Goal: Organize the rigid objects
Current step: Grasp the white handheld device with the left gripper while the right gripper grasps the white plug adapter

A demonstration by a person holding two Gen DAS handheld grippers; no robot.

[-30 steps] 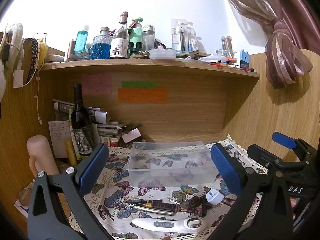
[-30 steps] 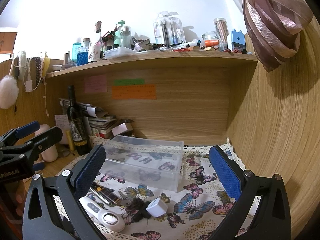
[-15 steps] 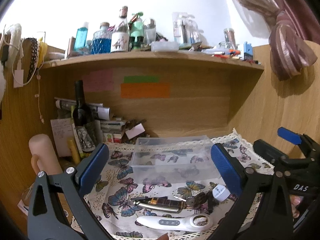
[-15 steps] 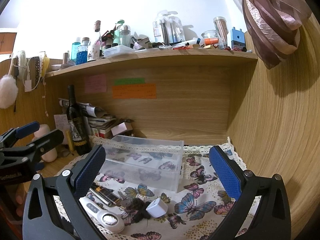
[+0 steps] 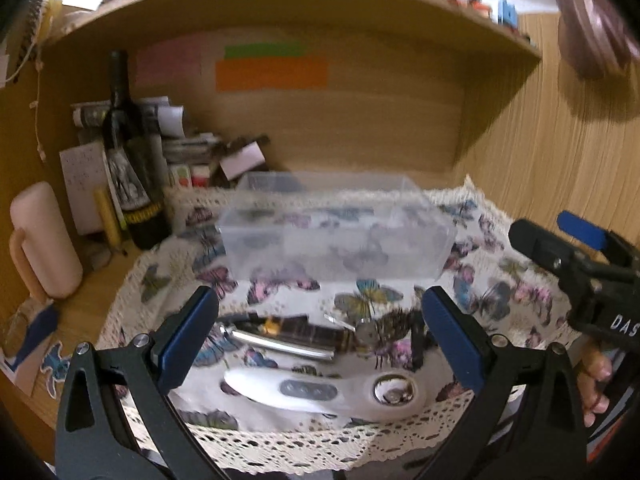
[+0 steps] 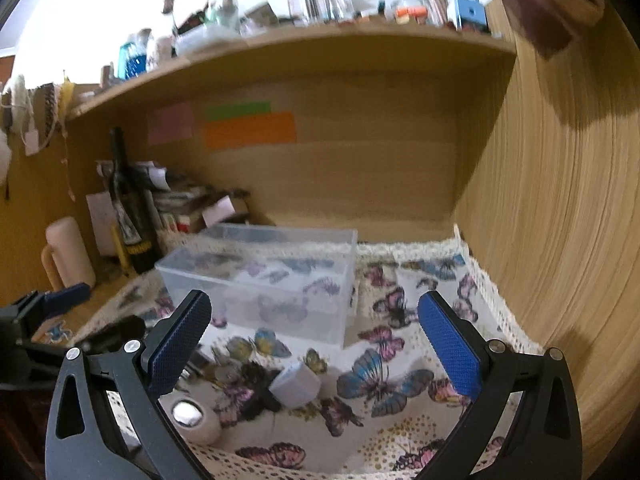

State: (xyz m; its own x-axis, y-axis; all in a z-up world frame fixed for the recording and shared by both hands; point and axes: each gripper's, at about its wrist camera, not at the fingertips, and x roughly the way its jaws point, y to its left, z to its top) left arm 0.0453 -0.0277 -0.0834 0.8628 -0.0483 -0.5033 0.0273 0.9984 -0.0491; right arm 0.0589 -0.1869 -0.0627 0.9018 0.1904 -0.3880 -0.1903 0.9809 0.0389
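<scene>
A clear plastic box (image 5: 336, 232) (image 6: 272, 272) stands empty on a butterfly-print cloth (image 5: 500, 276). In front of it lie a white handheld device with a round lens (image 5: 324, 392) (image 6: 196, 420), a dark and silver pen-like tool (image 5: 288, 336), a black hair clip (image 5: 396, 328) (image 6: 256, 384) and a small white cap-like piece (image 6: 296, 384). My left gripper (image 5: 320, 340) is open above the tool and the white device. My right gripper (image 6: 316, 344) is open just above the white piece and the clip. Neither holds anything.
A dark wine bottle (image 5: 132, 168), a pink mug-like container (image 5: 44, 240) and stacked papers (image 5: 188, 152) crowd the left back corner. A wooden shelf (image 5: 280, 12) with bottles hangs overhead. A wooden side wall (image 6: 560, 200) closes the right. Coloured sticky notes (image 5: 272, 72) mark the back panel.
Both grippers have moved forward and tilted down toward the items on the cloth. The shelf has slid to the top of both views. Both stay open.
</scene>
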